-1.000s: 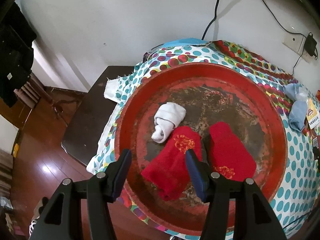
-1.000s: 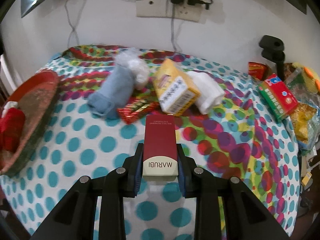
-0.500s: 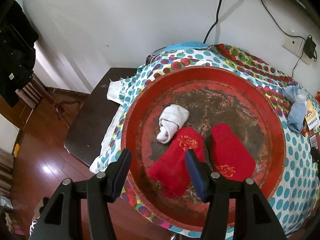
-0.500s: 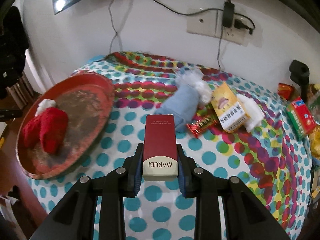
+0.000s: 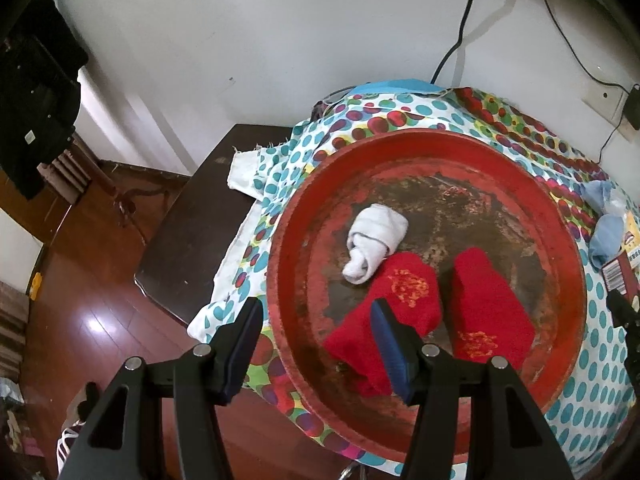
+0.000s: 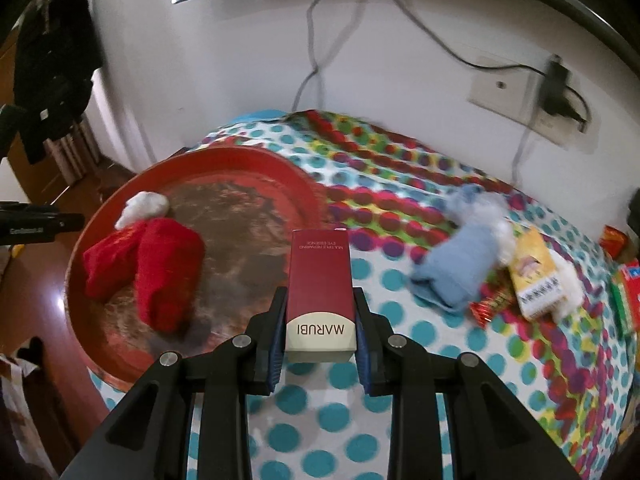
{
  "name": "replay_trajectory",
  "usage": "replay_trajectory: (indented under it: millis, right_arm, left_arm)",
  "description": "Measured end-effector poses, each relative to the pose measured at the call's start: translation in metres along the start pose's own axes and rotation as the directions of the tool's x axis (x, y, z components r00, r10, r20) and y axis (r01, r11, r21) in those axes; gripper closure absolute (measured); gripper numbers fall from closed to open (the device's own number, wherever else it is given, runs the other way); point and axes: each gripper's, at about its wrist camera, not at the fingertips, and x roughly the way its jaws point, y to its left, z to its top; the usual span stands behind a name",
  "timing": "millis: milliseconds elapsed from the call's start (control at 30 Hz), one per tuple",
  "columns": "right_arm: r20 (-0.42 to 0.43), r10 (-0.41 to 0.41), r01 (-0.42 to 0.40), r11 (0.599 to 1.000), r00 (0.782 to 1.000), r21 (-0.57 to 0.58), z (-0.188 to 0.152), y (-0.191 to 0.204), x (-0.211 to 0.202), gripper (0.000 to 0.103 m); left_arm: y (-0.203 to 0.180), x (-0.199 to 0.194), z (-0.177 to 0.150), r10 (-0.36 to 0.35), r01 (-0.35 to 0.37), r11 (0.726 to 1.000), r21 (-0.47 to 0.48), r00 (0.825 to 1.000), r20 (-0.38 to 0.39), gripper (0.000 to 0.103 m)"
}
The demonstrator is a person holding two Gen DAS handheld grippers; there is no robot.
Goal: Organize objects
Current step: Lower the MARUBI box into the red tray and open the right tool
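My right gripper (image 6: 320,338) is shut on a dark red MARUBI box (image 6: 321,280), held above the spotted cloth just right of the round red tray (image 6: 104,356). The tray (image 5: 568,280) holds a rolled white sock (image 5: 376,236) and two red sock rolls (image 5: 400,300) (image 5: 488,312); in the right wrist view they lie at the tray's left as the white sock (image 6: 146,206) and the red socks (image 6: 160,272). My left gripper (image 5: 316,340) stands open above the tray's near-left rim, nothing between its fingers.
On the polka-dot cloth (image 6: 400,200) lie a blue sock roll (image 6: 456,276), a yellow box (image 6: 536,280), a red candy wrapper (image 6: 492,306) and packets at the right edge (image 6: 624,300). A dark side table (image 5: 200,240) and wooden floor (image 5: 80,312) lie left of the tray. Cables hang on the wall.
The right gripper has swung left with the box, bringing the red tray from the frame's edge to just left of the box. The left gripper has barely moved.
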Motion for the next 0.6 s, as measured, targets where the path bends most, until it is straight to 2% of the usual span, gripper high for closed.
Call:
replay_trajectory:
  millis: [267,400,600]
  right_arm:
    - [-0.036,0.029,-0.03,0.999,0.999,-0.033,0.011,0.03,0.028,0.076]
    - [-0.058,0.052,-0.053,0.998,0.997,-0.021,0.016,0.035,0.042,0.076]
    - [-0.075,0.041,-0.044,0.998,0.996,-0.036,0.031,0.04,0.064,0.076]
  left_arm:
    - [0.011,-0.001,0.001,0.006,-0.006,1.0,-0.022,1.0,0.003,0.046]
    - [0.018,0.002,0.001,0.011,-0.011,0.999,-0.034,1.0,-0.008,0.046]
    - [0.026,0.004,0.002,0.023,-0.023,0.998,-0.053,1.0,-0.013,0.046]
